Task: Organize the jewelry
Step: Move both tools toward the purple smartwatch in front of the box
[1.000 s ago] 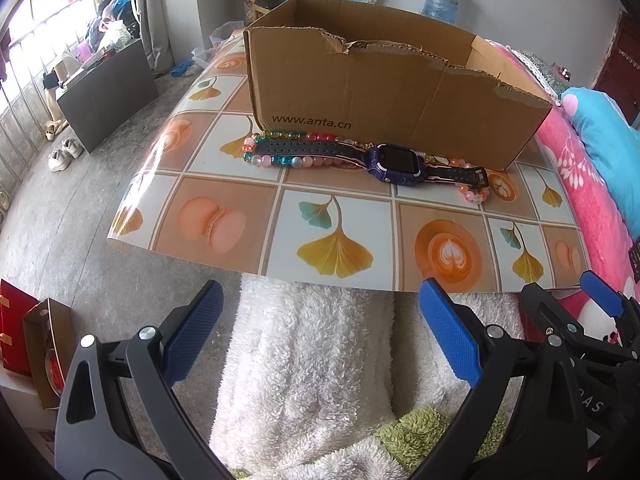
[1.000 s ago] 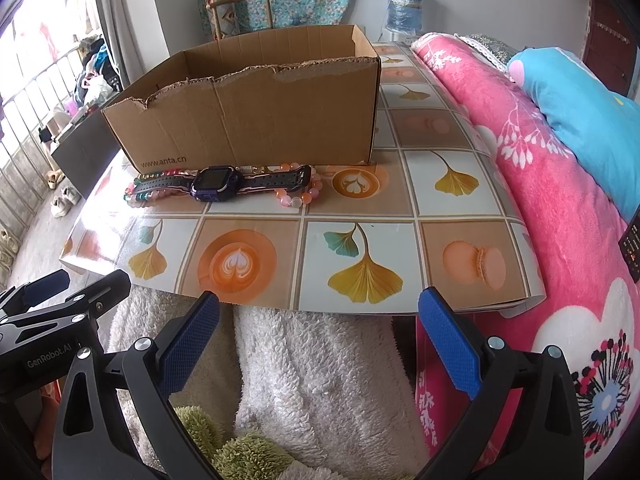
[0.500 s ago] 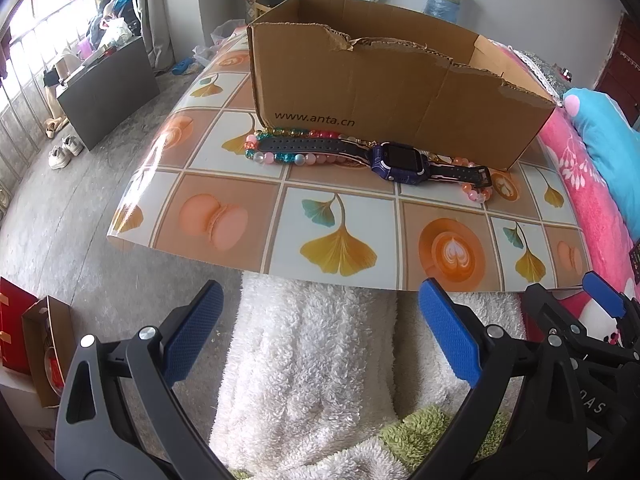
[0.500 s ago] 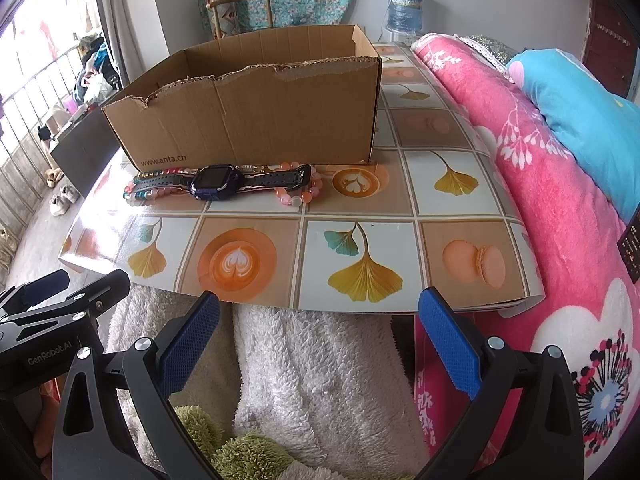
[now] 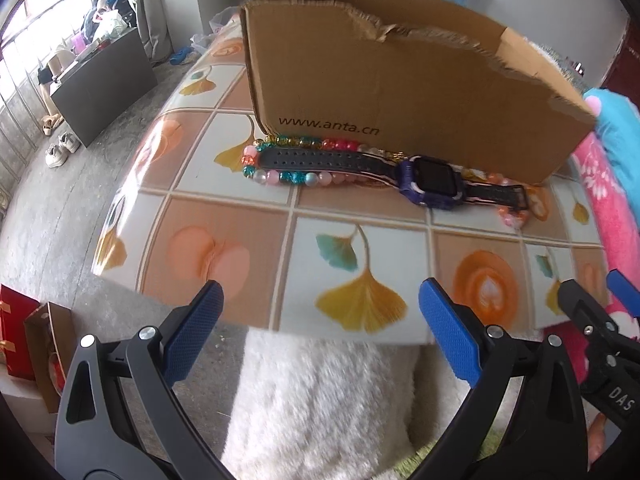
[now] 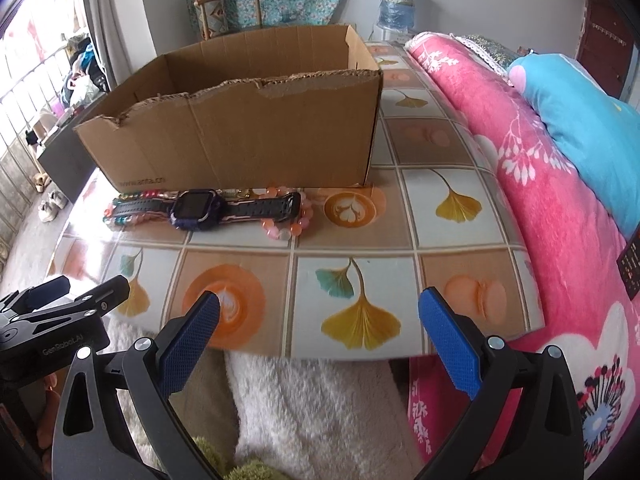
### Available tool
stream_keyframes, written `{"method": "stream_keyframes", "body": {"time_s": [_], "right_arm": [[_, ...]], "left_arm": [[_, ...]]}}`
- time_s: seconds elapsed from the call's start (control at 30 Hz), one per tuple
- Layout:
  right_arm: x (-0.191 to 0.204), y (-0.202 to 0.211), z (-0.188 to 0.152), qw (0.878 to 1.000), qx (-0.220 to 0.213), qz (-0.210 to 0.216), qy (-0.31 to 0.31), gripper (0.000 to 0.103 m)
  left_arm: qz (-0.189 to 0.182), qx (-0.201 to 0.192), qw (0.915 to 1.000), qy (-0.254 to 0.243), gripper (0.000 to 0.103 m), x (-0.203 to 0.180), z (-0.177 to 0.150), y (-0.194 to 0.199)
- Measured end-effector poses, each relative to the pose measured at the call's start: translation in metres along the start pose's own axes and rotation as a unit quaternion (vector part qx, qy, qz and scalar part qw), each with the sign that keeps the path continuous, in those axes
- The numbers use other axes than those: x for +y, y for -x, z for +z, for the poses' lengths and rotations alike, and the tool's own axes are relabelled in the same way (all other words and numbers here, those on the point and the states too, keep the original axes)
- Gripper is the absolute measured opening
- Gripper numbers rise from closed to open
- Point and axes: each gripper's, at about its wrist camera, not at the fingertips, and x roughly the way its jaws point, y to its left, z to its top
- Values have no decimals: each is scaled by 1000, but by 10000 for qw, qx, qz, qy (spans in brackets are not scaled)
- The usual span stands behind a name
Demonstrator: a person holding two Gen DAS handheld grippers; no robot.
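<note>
1. Both-handed setup: left gripper [image 5: 320, 316] spread wide, nothing between its blue pads; it hangs at the near edge of the table [image 5: 224, 216].
2. Right gripper [image 6: 318, 320] likewise released, empty, at the same near edge.
3. Dark-strapped watch [image 6: 198, 204] lies flat just before the cardboard box [image 6: 248, 136], on top of a multicoloured bead string [image 5: 280, 176] and an orange-pink bead bracelet [image 6: 286, 230].

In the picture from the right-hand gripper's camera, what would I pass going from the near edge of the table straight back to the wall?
Right gripper → patterned table cover → purple watch lying over the bead bracelets → cardboard box → wooden chair.
</note>
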Motion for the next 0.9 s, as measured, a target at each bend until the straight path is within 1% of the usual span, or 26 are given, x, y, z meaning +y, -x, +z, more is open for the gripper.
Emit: {"method": "stream_keyframes", "body": {"time_s": [0.27, 0.37, 0.6, 0.67, 0.9], "right_arm": [[4, -36, 15, 9987, 504, -23, 117, 97], [2, -45, 19, 9980, 607, -52, 150, 97], [-7, -69, 24, 9956, 930, -115, 84, 97], [-10, -71, 25, 9954, 957, -56, 43, 97], [-15, -77, 32, 9946, 1039, -53, 47, 97]], "left_arm": [[182, 348, 9988, -285, 95, 1, 20, -31], [212, 321, 9985, -379, 95, -1, 24, -33], [120, 418, 9979, -469, 95, -3, 32, -38], [103, 434, 9978, -492, 95, -4, 32, -38], [20, 480, 9976, -505, 95, 1, 39, -44]]}}
